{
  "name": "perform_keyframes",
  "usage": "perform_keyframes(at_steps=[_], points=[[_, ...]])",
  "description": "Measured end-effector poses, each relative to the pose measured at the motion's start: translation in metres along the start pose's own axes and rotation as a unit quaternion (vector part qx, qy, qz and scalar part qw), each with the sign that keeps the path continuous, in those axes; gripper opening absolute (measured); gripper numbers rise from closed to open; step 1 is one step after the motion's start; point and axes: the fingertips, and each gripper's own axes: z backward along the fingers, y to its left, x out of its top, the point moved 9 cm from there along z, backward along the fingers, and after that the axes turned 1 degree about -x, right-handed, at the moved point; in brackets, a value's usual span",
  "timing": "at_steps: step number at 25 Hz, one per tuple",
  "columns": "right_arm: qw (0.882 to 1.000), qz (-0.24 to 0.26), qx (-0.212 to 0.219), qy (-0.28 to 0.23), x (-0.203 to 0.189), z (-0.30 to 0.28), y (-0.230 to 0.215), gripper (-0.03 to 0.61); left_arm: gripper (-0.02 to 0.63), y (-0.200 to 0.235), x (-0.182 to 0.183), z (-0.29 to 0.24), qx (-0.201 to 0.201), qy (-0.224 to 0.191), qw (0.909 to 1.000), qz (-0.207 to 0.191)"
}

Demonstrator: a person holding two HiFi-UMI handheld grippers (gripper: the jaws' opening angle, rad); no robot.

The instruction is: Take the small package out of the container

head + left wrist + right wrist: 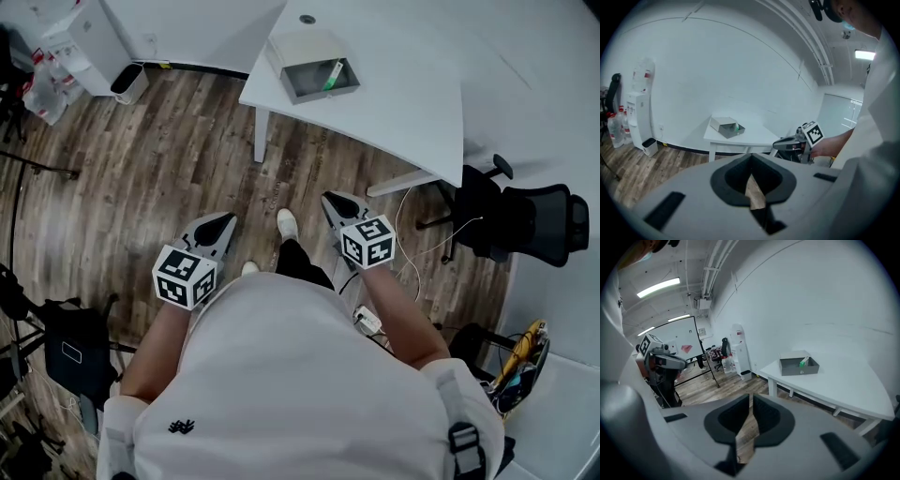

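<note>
Left gripper (223, 221) and right gripper (332, 201), both with jaws together and empty, hang over open floor (187, 150) well short of the desk (403, 103), where the container (323, 94) holds the package (332, 75), partly hidden against its right wall.
</note>
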Motion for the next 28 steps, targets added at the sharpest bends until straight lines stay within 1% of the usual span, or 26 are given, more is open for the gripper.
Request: perform_keyframes(at_steps=[4, 8, 15, 17, 21, 28], points=[[1.0, 0.005, -0.007, 0.003, 0.026, -0.043, -0.046, 0.021, 0.006, 0.017, 0.014, -0.009, 0.029, -0.001, 0.9996, 0.005], [1.0, -0.011, -0.021, 0.001, 0.056, -0.081, -0.097, 0.062, 0.008, 0.027, 0.035, -0.026, 0.052, -0.003, 0.9986, 0.007], [0.999, -0.03, -0.038, 0.002, 0.096, -0.133, -0.171, 0.1, 0.008, 0.035, 0.069, -0.061, 0.088, -0.009, 0.9959, 0.018], [0.998, -0.038, -0.044, 0.001, 0.104, -0.146, -0.189, 0.11, 0.008, 0.037, 0.075, -0.07, 0.096, -0.006, 0.9952, 0.02], [0.997, -0.06, -0.056, 0.002, 0.116, -0.171, -0.219, 0.157, 0.008, 0.04, 0.084, -0.085, 0.111, -0.001, 0.9935, 0.024], [0.994, -0.083, -0.073, 0.017, 0.134, -0.215, -0.254, 0.205, 0.006, 0.042, 0.101, -0.11, 0.134, 0.005, 0.9905, 0.032]])
